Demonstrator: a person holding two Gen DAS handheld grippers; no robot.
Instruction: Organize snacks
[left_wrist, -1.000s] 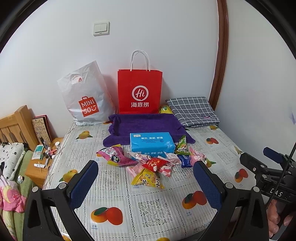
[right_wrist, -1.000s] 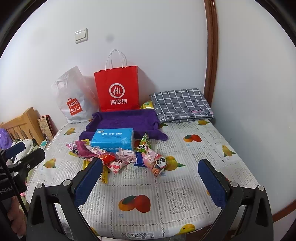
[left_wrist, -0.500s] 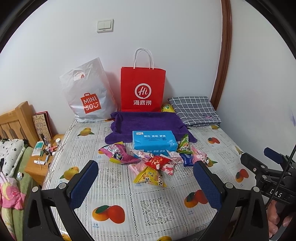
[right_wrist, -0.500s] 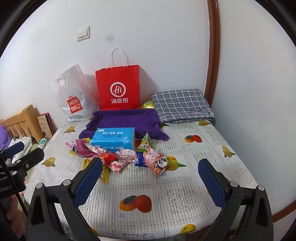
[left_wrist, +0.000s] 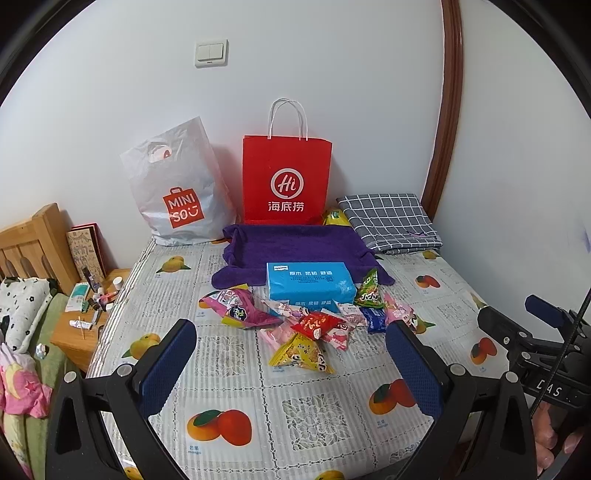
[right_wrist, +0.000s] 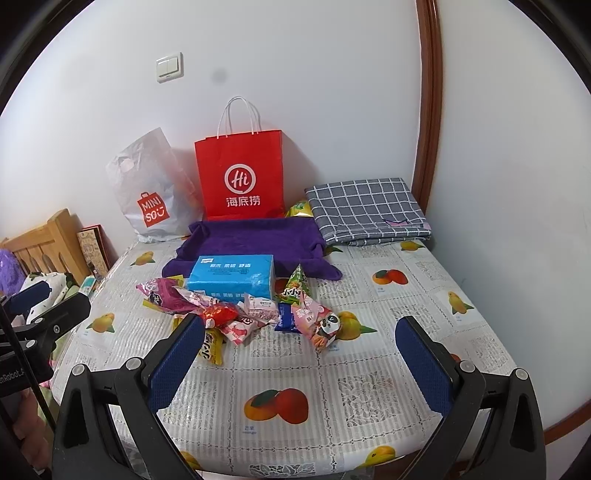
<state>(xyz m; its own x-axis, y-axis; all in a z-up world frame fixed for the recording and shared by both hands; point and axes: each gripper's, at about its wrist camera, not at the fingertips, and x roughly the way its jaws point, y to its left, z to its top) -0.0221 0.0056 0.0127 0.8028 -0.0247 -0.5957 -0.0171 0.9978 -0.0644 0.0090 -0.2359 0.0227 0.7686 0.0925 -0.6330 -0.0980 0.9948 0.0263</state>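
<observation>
- Left gripper (left_wrist: 291, 363) and right gripper (right_wrist: 299, 356) — both spread wide, empty, above the table (right_wrist: 369, 373).
- Snack packets (left_wrist: 310, 325) lie heaped against the blue tissue pack (left_wrist: 308, 284); purple towel (left_wrist: 295, 243) behind it.

Red paper bag (left_wrist: 286, 181), purple towel (left_wrist: 295, 247), blue tissue pack (left_wrist: 308, 284), grey checked cloth (left_wrist: 389, 221)

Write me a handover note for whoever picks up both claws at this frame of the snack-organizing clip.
Left claw: open, empty, above the table's near edge.
Right claw: open, empty, likewise short of the pile.
Snack packets lie in a loose heap mid-table, in front of the blue tissue pack. Purple tray behind it looks empty; red paper bag and white plastic bag stand against the wall.
Done: nothing sorted.
Left: every packet.
</observation>
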